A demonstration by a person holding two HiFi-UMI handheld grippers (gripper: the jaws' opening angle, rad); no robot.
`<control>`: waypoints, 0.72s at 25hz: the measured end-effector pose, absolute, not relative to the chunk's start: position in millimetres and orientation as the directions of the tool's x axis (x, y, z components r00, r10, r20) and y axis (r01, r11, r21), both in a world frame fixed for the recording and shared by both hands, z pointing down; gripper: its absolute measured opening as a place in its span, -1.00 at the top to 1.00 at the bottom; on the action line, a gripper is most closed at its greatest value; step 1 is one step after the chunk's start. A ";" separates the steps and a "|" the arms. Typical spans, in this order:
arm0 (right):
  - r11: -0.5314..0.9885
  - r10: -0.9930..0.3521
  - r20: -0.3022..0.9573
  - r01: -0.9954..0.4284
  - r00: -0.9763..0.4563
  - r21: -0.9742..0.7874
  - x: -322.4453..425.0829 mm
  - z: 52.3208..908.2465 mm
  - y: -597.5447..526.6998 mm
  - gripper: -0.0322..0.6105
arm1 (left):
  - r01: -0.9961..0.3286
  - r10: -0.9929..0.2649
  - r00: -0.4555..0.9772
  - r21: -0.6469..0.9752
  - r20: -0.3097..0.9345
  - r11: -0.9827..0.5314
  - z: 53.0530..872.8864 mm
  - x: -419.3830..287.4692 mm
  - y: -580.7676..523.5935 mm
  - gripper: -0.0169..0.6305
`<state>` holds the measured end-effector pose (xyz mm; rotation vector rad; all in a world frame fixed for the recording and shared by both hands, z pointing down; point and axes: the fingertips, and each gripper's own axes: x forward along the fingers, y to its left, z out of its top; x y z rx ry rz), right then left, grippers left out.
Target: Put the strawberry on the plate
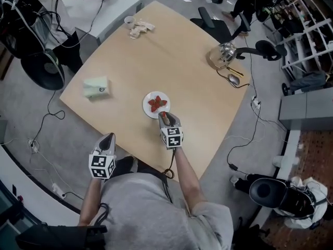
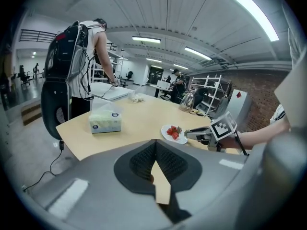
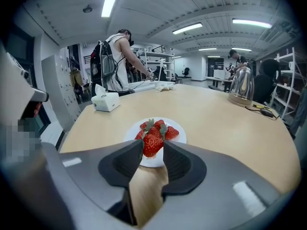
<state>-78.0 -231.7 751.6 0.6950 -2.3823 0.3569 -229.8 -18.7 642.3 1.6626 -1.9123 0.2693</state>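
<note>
A red strawberry [image 3: 151, 143] with green leaves is pinched between the pads of my right gripper [image 3: 153, 147], which is shut on it just above the near rim of the white plate [image 3: 180, 127]. A few more strawberries [image 3: 169, 132] lie on that plate. In the head view the plate [image 1: 148, 104] sits mid-table, with the right gripper [image 1: 164, 115] at its near edge. My left gripper [image 1: 108, 138] hovers over the table's near-left edge, jaws shut and empty [image 2: 154, 143]. From the left gripper view the plate [image 2: 166, 134] and the right gripper [image 2: 193, 132] lie ahead to the right.
A pale green tissue box [image 1: 96, 87] stands on the table's left. A glass kettle [image 1: 225, 54] and a mouse [image 1: 234, 79] are at the far right edge, a cup [image 1: 128, 20] and crumpled cloth [image 1: 141, 29] at the far end. Another person stands by a second table at upper left.
</note>
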 end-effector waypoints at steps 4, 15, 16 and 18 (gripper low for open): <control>0.837 -0.383 0.639 -0.544 -0.666 -0.065 -84.5 759.6 -237.5 0.46 | -0.952 -0.827 -0.058 0.218 0.559 0.214 645.5 -230.2 -20.6 0.89; 0.849 -0.378 0.656 -0.528 -0.654 -0.036 -92.1 777.4 -245.4 0.46 | -0.946 -0.809 -0.087 0.207 0.581 0.250 650.7 -236.9 -16.8 0.89; 0.849 -0.378 0.656 -0.527 -0.653 -0.036 -92.8 779.5 -247.5 0.46 | -0.945 -0.808 -0.087 0.207 0.583 0.252 651.4 -236.9 -17.8 0.89; 0.850 -0.374 0.660 -0.526 -0.652 -0.037 -94.1 782.4 -250.6 0.46 | -0.945 -0.804 -0.088 0.206 0.587 0.254 652.1 -236.9 -19.9 0.89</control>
